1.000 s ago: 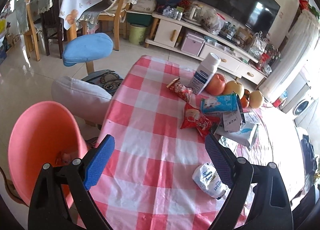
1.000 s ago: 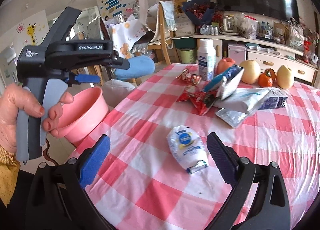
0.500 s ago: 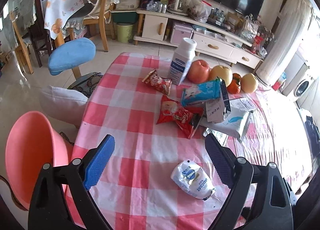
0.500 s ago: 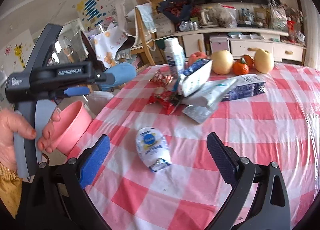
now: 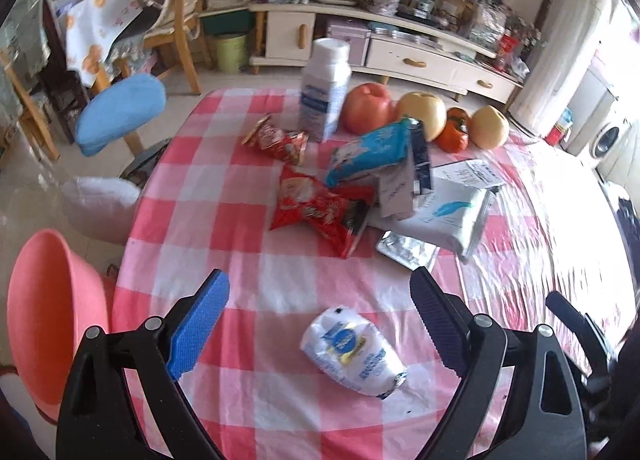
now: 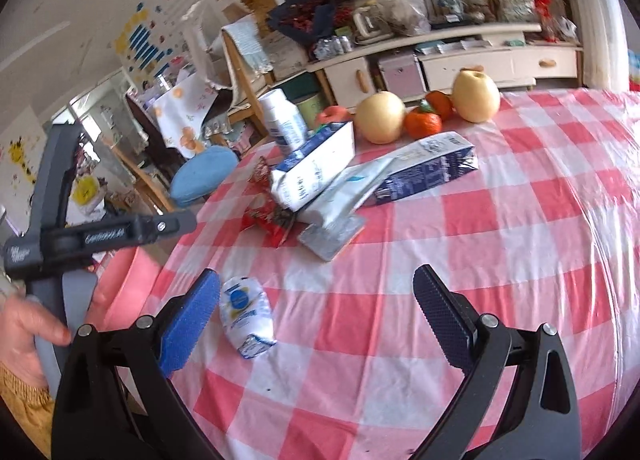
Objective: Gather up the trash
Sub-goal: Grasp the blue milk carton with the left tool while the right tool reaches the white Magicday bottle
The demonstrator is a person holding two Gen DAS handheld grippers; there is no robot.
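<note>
Now left gripper (image 5: 320, 324) has swung from the pink basin (image 5: 48, 312) onto the bench (image 5: 240, 272); white wrapper (image 5: 352, 352) lies at 6 o'clock between released, empty jaws. Right gripper (image 6: 316, 316) likewise released. Pickup likely next.

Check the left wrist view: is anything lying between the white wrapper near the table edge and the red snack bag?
Nothing lies there. In the left wrist view, only bare checked tablecloth separates the white wrapper from the red snack bag.

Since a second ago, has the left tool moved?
Yes. The left tool advanced over the checked table; the white crumpled packet now lies between its fingers.
</note>
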